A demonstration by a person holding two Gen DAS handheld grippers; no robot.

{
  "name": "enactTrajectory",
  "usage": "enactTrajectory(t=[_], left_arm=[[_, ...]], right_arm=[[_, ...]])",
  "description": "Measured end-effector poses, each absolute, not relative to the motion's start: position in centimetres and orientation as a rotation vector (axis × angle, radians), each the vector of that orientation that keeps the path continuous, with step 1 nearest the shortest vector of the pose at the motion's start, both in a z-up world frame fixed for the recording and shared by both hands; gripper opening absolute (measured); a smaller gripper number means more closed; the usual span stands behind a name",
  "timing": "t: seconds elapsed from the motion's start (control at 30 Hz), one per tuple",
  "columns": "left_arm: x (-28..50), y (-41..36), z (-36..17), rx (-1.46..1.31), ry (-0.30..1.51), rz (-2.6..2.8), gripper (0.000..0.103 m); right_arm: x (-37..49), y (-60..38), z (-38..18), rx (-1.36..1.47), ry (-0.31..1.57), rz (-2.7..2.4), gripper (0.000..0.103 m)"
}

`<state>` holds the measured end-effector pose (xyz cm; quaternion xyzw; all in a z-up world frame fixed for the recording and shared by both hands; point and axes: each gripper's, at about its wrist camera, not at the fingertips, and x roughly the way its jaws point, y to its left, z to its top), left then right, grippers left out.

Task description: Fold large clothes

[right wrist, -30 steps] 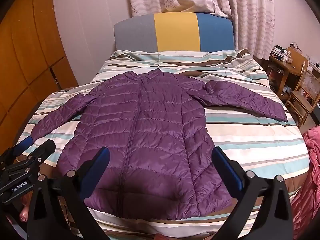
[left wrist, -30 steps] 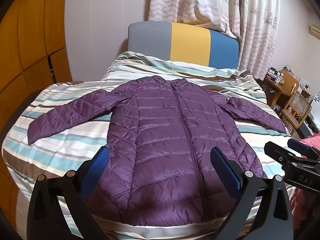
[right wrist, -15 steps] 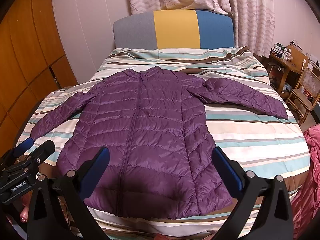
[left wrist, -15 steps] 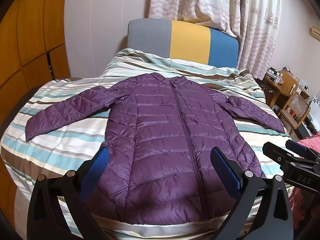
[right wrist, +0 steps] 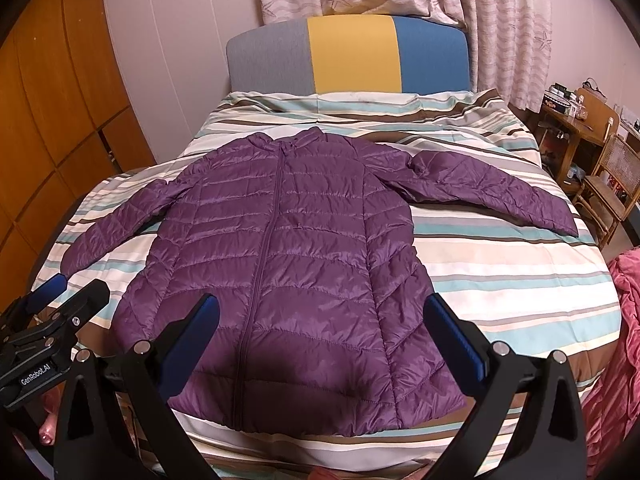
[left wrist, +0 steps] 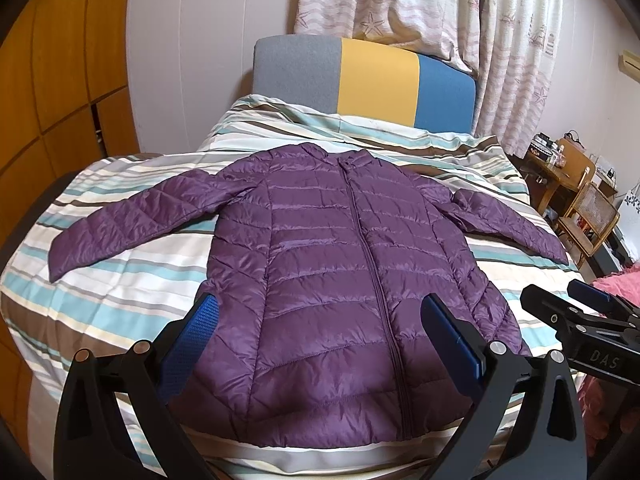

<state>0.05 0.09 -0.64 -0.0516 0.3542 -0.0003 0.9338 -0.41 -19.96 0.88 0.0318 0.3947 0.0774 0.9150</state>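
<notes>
- Blue pads line the fingers of the left gripper (left wrist: 320, 328) and the right gripper (right wrist: 322, 328); both stand wide apart and hold nothing, I judge ready for a first grasp.
- The purple jacket (left wrist: 344, 276) lies flat on the striped bed (right wrist: 500, 256), zipper up, sleeves spread, so that folding is easy.
- Compared with a second ago, both views sit slightly higher; the jacket has not moved.
</notes>
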Motion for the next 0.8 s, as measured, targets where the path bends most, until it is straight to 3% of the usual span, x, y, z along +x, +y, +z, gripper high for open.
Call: enactTrajectory(t=[0.8], left_arm=[[0.23,-0.1,-1.29,-0.116,0.771,0.0,0.1]], right_arm=[[-0.3,-19.59,0.15,0.059,0.837,0.166,0.101]])
